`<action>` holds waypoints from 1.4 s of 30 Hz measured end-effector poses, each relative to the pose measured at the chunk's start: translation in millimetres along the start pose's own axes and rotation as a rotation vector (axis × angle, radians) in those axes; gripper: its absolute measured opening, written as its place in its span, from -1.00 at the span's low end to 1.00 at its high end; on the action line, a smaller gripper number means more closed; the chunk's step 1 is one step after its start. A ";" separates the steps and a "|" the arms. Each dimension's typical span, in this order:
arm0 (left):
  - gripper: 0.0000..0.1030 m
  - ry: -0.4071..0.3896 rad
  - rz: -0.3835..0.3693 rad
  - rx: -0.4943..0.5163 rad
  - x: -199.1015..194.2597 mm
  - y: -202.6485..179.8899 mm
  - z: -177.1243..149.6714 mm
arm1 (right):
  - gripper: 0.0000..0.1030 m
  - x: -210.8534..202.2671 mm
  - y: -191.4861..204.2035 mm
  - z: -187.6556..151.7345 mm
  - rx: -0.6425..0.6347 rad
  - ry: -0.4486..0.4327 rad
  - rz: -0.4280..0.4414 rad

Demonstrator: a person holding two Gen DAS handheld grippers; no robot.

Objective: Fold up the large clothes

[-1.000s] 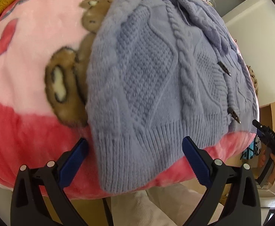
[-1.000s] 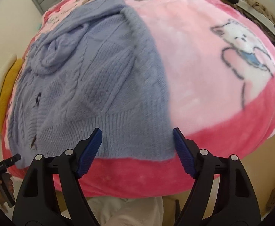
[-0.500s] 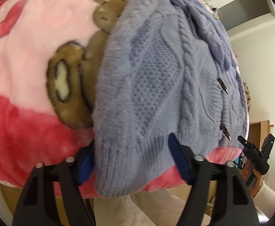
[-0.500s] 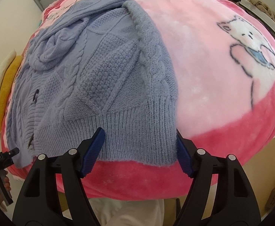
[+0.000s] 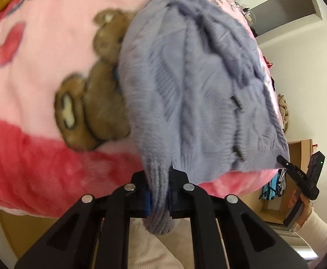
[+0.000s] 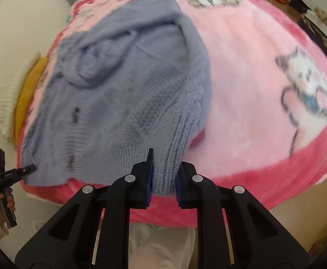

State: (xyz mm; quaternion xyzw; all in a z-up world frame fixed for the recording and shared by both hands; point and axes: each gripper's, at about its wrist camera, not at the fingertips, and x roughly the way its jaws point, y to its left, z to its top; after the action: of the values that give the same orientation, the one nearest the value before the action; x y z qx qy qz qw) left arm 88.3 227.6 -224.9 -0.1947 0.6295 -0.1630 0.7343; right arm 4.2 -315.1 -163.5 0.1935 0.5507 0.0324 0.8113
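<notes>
Nearest in the left wrist view, the left gripper [image 5: 158, 198] is now clenched on the ribbed hem of a lavender cable-knit sweater [image 5: 186, 85]. Its jaws have just been closing from wide apart a second ago, and a bunched fold of hem now hangs out between the pads. In the right wrist view, the right gripper [image 6: 163, 179] has likewise just been closing and now pinches the hem at the sweater's other bottom corner, where earlier the hem lay flat ahead of open jaws. Both corners are now lifted and gathered, with the knit rising in ridges toward each gripper. The rest of the sweater lies spread on a pink blanket [image 6: 248, 71] printed with a brown bear [image 5: 91, 103] and a white cat [image 6: 307, 83].
</notes>
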 end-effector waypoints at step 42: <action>-0.81 -0.465 0.349 -0.057 74.4 -85.2 453.9 | -0.74 147.7 32.2 437.4 -0.188 -0.298 -0.044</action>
State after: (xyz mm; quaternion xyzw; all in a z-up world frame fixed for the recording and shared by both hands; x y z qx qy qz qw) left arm 548.6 153.9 -187.3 -0.1362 0.4725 0.0323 0.8701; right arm 463.4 -367.8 -143.0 0.1071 0.4230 0.0369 0.8990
